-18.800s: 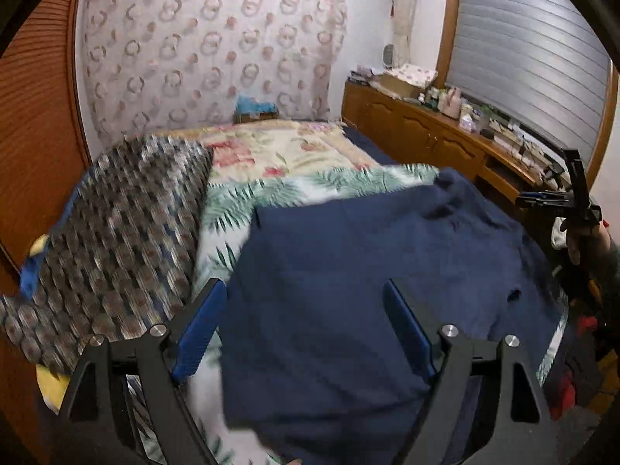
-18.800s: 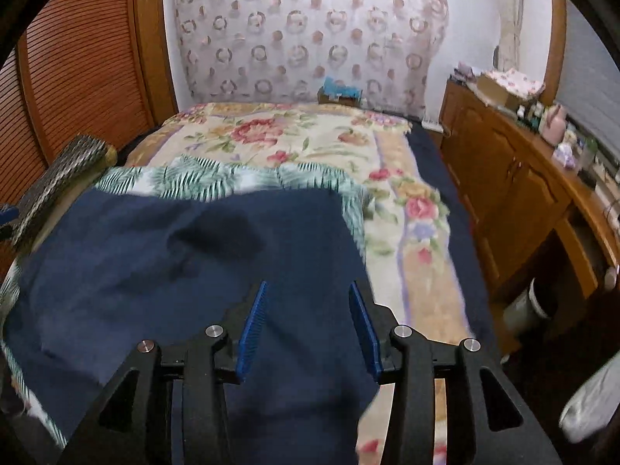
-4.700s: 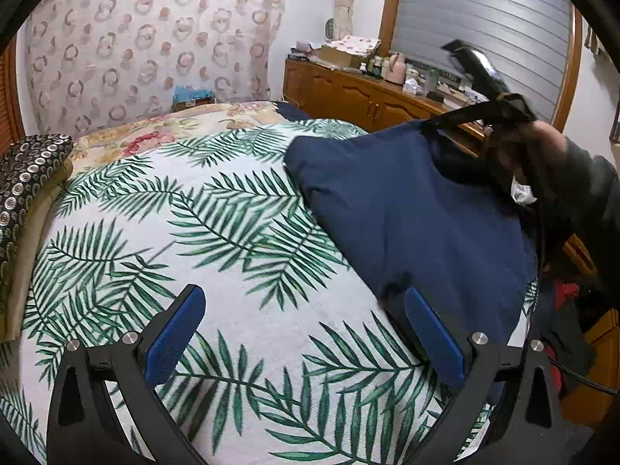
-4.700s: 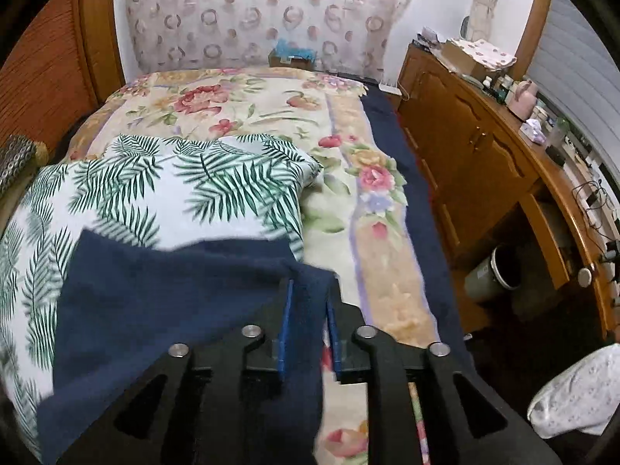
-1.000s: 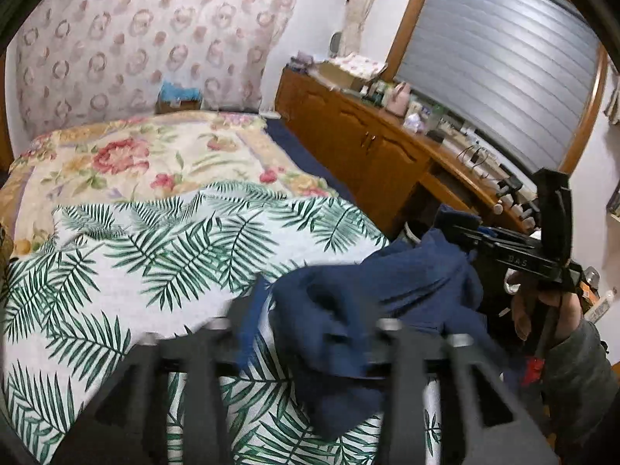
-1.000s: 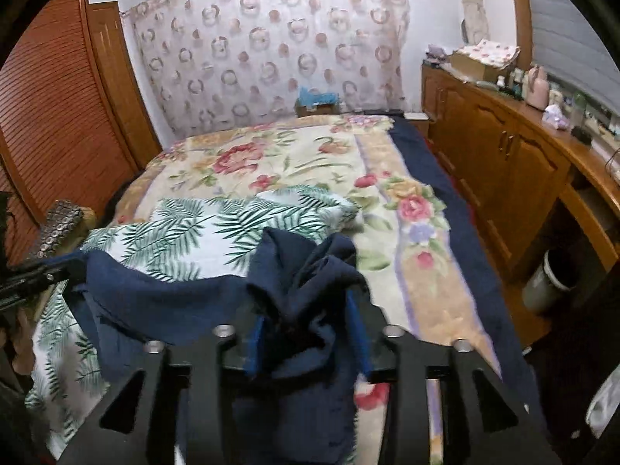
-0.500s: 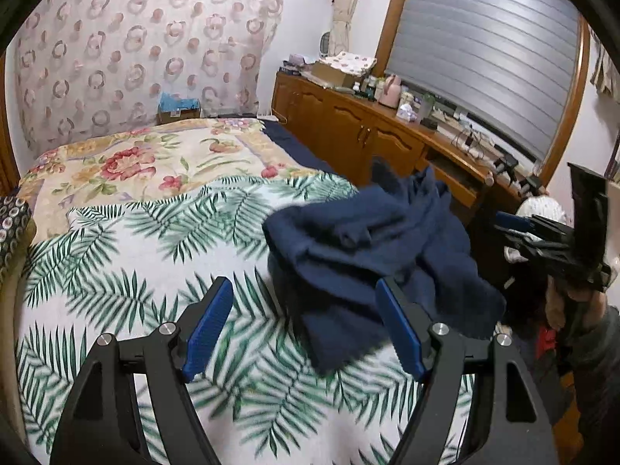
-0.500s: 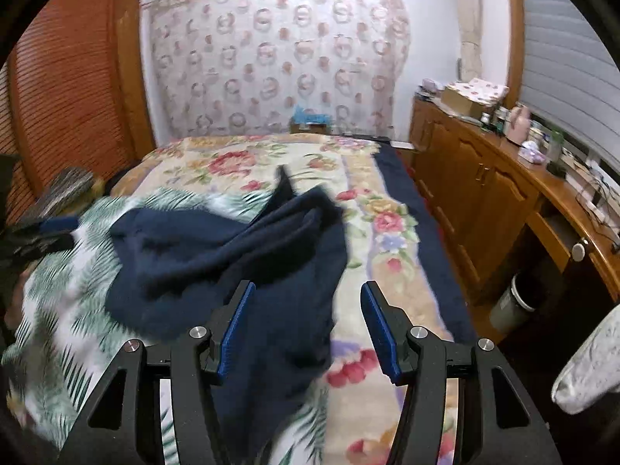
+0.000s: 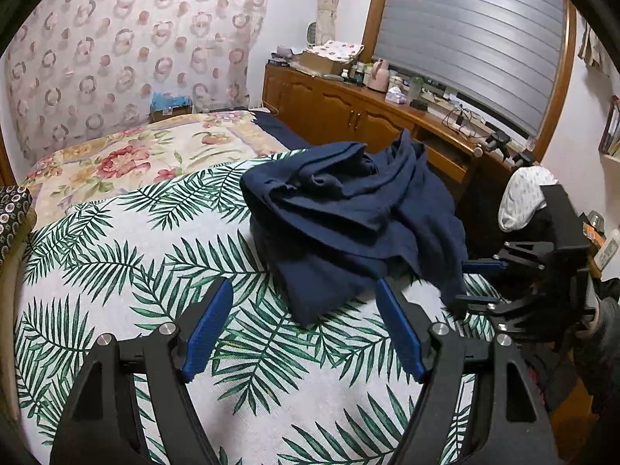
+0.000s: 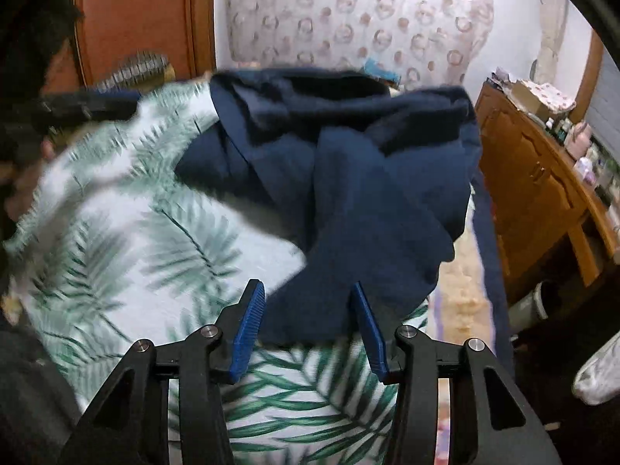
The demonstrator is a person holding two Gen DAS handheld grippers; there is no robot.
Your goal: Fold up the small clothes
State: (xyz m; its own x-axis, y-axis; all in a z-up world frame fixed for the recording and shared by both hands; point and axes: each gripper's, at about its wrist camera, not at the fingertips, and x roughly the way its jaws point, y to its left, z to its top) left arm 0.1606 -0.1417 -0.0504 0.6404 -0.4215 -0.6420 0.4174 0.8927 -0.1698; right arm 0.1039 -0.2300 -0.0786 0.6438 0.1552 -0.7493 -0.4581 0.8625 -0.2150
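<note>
Item: navy garment [image 9: 348, 217], lying in a crumpled heap on the palm-leaf bedspread [image 9: 116, 271] near the bed's right edge, folds overlapping, a flap trailing toward you. Left tool [image 9: 304, 329]: spread wide, holding nothing, short of the heap's near corner. Right tool [image 10: 306, 329]: likewise parted and empty, with the trailing flap lying between its blue pads [image 10: 248, 329] but not pinched; that view is blurred. Step in hand, as judged: re-spread before any fold. Find two true corners or a hem, not a bunched ridge; pinch a single layer on each side; lift, draw apart, lay flat away from the edge
</note>
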